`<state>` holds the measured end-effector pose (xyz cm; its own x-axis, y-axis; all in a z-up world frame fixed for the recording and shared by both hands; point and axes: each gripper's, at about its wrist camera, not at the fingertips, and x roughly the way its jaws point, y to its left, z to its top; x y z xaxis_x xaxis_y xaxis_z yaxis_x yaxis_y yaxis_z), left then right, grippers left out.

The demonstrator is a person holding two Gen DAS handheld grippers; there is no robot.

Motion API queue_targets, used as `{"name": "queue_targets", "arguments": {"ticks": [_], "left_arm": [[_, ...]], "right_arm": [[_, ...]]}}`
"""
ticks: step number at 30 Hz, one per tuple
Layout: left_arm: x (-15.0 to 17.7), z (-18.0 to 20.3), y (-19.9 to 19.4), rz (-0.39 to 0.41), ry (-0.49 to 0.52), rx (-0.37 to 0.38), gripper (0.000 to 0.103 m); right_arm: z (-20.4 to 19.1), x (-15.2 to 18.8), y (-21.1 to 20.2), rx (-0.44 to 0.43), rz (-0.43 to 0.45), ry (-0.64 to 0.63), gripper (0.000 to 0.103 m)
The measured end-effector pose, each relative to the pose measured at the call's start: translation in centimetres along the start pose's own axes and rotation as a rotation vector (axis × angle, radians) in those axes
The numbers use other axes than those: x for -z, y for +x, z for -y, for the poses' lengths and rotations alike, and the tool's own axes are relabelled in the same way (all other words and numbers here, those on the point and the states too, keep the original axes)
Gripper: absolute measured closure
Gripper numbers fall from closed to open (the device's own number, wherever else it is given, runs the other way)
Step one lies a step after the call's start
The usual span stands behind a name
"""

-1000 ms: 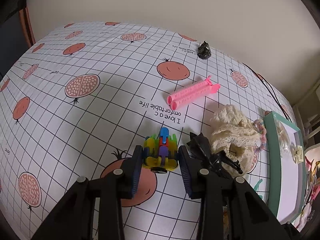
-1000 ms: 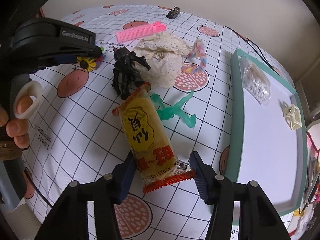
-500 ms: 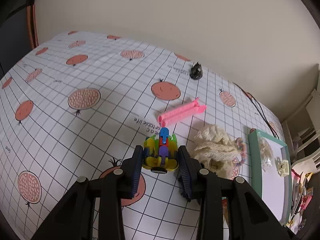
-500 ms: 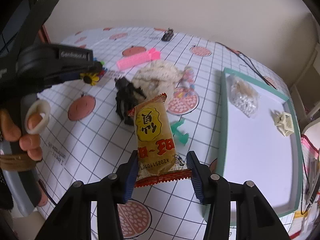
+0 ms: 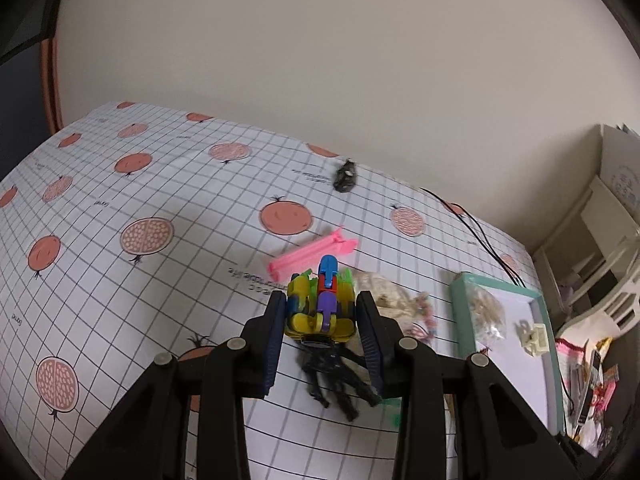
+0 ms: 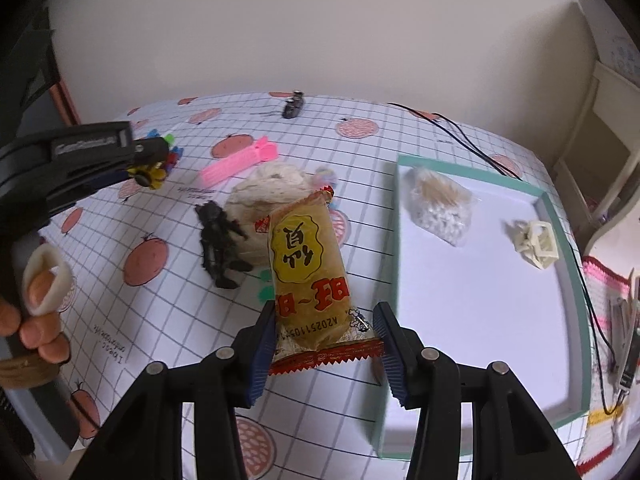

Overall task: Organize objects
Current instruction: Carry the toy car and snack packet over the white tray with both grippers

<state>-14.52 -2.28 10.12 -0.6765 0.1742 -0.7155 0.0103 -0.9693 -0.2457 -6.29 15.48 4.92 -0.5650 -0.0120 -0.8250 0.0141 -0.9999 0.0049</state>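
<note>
My left gripper (image 5: 322, 320) is shut on a multicoloured plastic toy car (image 5: 322, 304) and holds it well above the table. The right wrist view shows that same left gripper (image 6: 150, 164) at the left, a hand around its handle. My right gripper (image 6: 326, 336) is shut on the lower end of a yellow snack packet (image 6: 308, 268), lifted over the cloth beside the tray. The teal-rimmed white tray (image 6: 394, 240) lies to the right and holds a clear bag of small white pieces (image 6: 440, 208) and a cream claw clip (image 6: 536, 242).
On the pomegranate-print cloth lie a black figure (image 6: 218, 240), a cream lace cloth (image 6: 264, 196), a pink clip (image 6: 236, 162), a green figure mostly hidden by the packet, a bead bracelet (image 5: 426, 320) and a small dark toy (image 6: 292, 106). A black cable (image 6: 460, 132) runs behind the tray.
Both grippers rose from the table with their loads: the toy car came up off the cloth, and the snack packet was gripped, lifted and carried right toward the tray.
</note>
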Motion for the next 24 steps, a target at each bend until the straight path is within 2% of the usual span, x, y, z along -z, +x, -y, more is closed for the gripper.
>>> {"name": "queue_targets", "arguments": {"ticks": [17, 24], "left_arm": [[2.7, 6.7, 0.1, -0.038, 0.143, 0.068, 0.066], [5.1, 10.7, 0.4, -0.068, 0.248, 0.093, 0.066]], "right_arm": [[9.6, 1.3, 0.1, 0.091, -0.015, 0.191, 0.053], [13.7, 2.2, 0.3, 0.139, -0.038, 0.268, 0.053]]}}
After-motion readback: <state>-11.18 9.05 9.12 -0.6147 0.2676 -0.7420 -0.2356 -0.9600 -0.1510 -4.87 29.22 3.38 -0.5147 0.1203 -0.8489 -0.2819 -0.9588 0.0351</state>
